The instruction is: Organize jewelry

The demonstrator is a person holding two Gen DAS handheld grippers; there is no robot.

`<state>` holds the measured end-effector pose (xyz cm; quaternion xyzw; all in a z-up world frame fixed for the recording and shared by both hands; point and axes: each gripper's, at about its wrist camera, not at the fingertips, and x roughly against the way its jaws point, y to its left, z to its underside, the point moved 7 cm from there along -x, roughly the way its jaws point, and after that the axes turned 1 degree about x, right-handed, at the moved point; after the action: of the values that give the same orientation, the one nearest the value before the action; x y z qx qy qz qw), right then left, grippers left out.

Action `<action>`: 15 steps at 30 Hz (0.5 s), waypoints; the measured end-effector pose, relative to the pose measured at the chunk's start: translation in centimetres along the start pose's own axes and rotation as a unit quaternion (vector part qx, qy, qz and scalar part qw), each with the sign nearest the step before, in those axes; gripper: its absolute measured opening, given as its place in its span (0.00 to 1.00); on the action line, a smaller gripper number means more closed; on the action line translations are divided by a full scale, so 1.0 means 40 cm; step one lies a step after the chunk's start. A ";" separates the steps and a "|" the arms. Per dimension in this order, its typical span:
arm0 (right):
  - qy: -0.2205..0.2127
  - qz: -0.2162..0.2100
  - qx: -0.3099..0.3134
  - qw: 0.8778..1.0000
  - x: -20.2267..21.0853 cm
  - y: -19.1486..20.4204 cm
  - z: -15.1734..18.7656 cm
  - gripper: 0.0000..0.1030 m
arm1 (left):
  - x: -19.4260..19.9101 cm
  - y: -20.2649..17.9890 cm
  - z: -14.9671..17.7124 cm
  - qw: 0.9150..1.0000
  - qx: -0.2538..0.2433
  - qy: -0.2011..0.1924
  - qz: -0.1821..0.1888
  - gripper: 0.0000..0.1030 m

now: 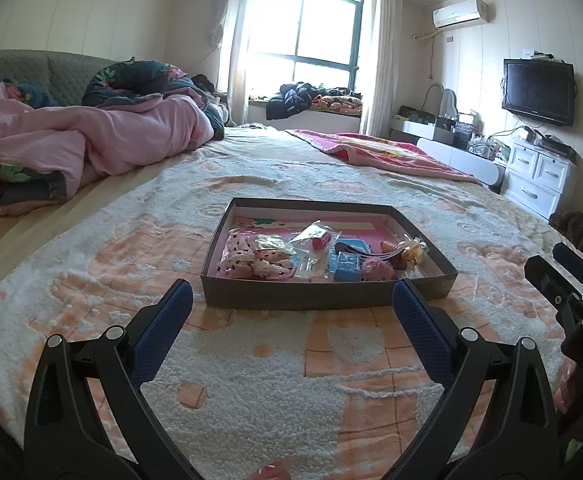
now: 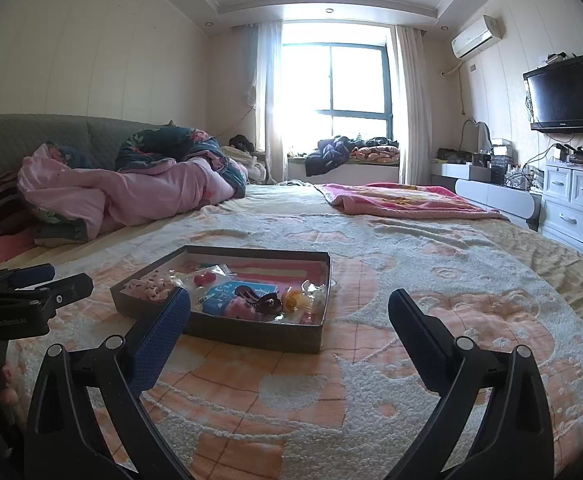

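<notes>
A shallow dark cardboard box (image 1: 323, 298) sits on the bed and shows in the right wrist view too (image 2: 251, 334). It holds pink spotted scrunchies (image 1: 251, 258), clear packets (image 1: 315, 240), a small blue box (image 1: 347, 266), a dark hair claw (image 2: 261, 300) and a yellow piece (image 2: 293, 300). My left gripper (image 1: 291, 304) is open and empty, just short of the box's near wall. My right gripper (image 2: 289, 312) is open and empty, to the right of the box's near corner. Each gripper shows at the edge of the other's view.
The fluffy cream and orange blanket (image 1: 251, 380) covers the bed. A pink duvet pile (image 1: 91, 136) lies at the far left, a pink blanket (image 1: 379, 152) at the far right. White drawers (image 1: 539, 176) and a wall TV (image 1: 539, 92) stand right of the bed.
</notes>
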<state>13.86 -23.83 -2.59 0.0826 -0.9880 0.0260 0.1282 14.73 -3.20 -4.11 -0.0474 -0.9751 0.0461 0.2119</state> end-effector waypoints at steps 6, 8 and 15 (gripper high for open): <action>0.000 0.000 0.001 1.000 0.000 0.002 0.000 0.94 | 0.000 0.000 0.000 1.000 0.000 0.000 0.000 0.89; 0.000 -0.001 0.001 1.000 0.000 0.003 0.000 0.94 | 0.000 0.000 0.000 1.000 0.000 0.000 0.000 0.89; 0.001 -0.002 -0.001 1.000 -0.001 0.006 0.000 0.94 | 0.001 0.000 -0.001 1.000 0.000 -0.001 0.000 0.89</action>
<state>13.84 -23.58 -2.61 0.0846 -0.9877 0.0251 0.1293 14.69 -3.20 -4.05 -0.0478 -0.9752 0.0460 0.2109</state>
